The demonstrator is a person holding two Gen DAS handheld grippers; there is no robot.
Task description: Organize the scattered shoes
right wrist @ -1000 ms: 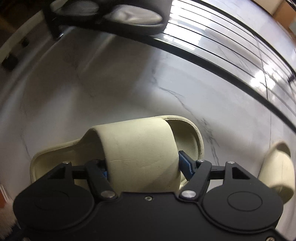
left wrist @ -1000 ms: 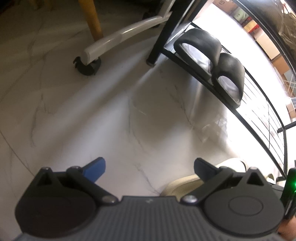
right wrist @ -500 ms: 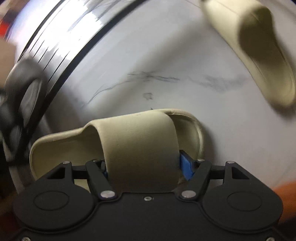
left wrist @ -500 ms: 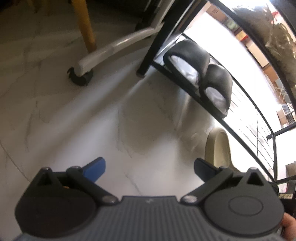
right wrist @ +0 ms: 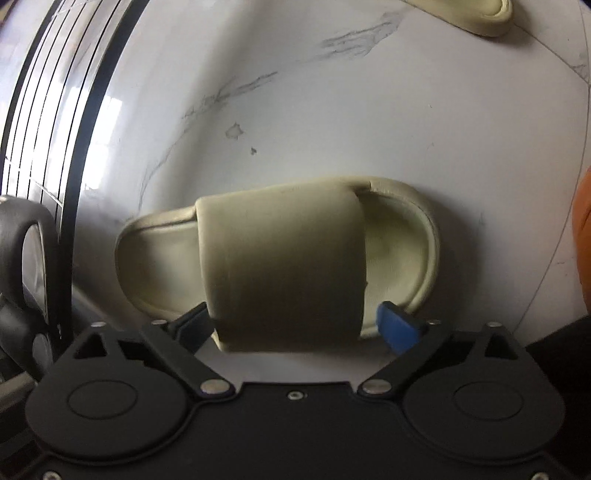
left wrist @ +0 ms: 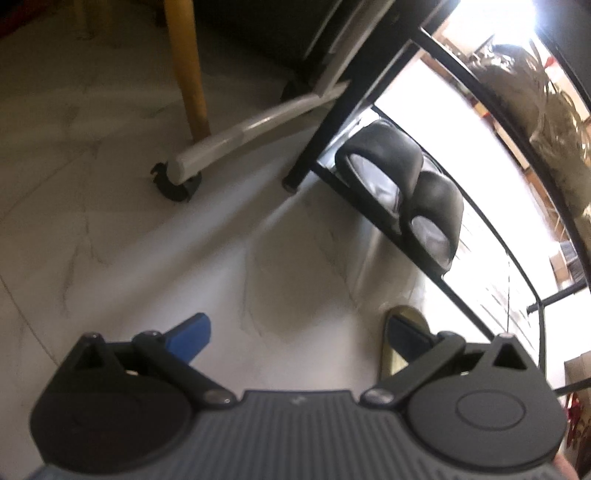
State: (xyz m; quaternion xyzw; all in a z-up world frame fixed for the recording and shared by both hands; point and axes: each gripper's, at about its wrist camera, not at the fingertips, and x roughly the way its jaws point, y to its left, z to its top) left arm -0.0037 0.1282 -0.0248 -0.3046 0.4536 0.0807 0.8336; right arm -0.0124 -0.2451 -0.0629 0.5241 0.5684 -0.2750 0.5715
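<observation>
Marble floor (right wrist: 369, 129), pale with grey veins, fills both my views. Along it runs a black shoe rack (left wrist: 373, 107), a pair of black slippers (left wrist: 402, 192) sitting side by side on its bottom shelf. My right gripper (right wrist: 295, 325) straddles the band of a cream slipper (right wrist: 280, 266), jaws spread slightly wider than it, not pinching. A second cream slipper (right wrist: 476, 14) lies well apart. My left gripper (left wrist: 299, 328) is wide open, empty, above the floor.
</observation>
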